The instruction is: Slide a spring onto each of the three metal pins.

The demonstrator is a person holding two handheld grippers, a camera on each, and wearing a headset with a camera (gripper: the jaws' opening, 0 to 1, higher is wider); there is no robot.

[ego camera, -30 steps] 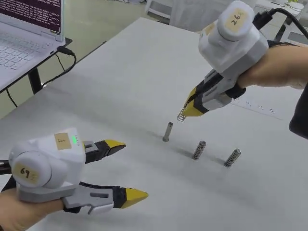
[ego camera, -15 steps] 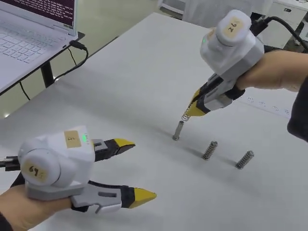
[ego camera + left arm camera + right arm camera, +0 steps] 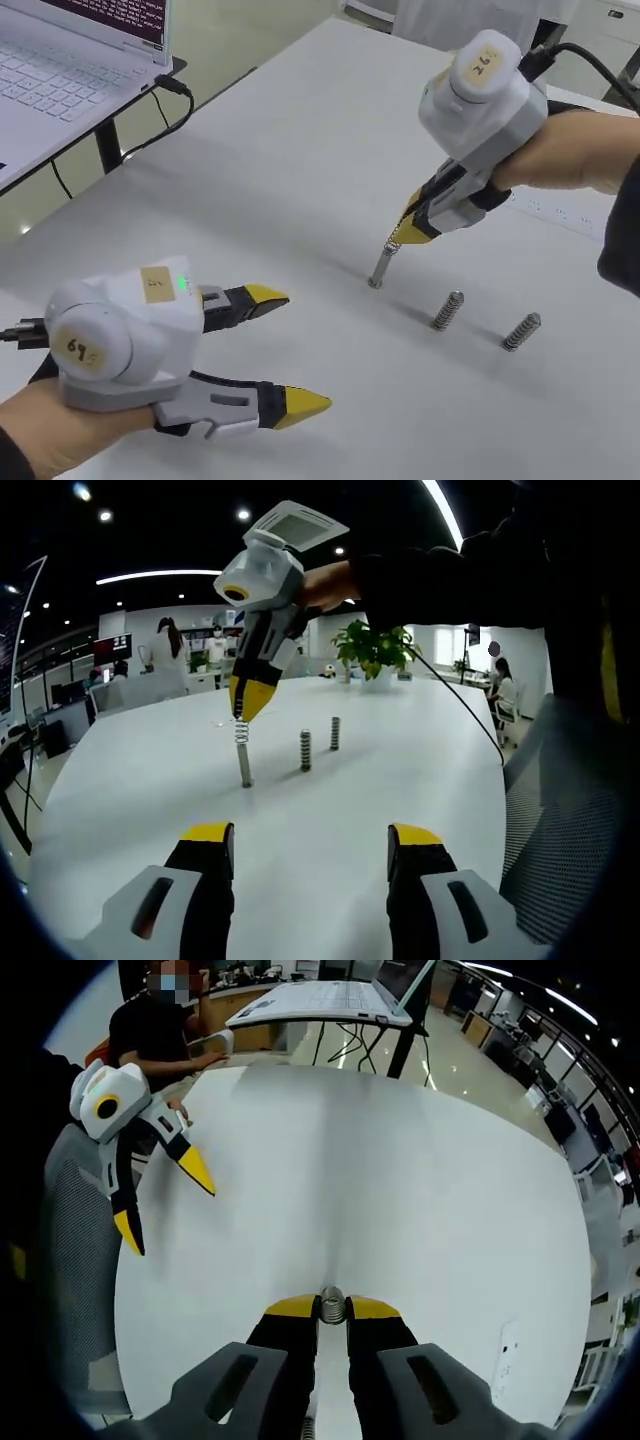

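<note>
We count three springs. Two springs stand on the desk, hiding their pins. The right gripper fingers pinch the third spring on top of the bare pin. The left gripper fingers are wide open.

In the head view, the right gripper's fingers hide the spring's upper end.

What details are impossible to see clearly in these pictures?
- Head view: whether the lower end of the spring held in the right tool sits over the bare pin. It is too small, and the tool tip covers it.
- Right gripper view: that pin, hidden below the tool's jaws and the spring.
- Head view: the laptop, cut off by the left edge; its screen text is too small.
</note>
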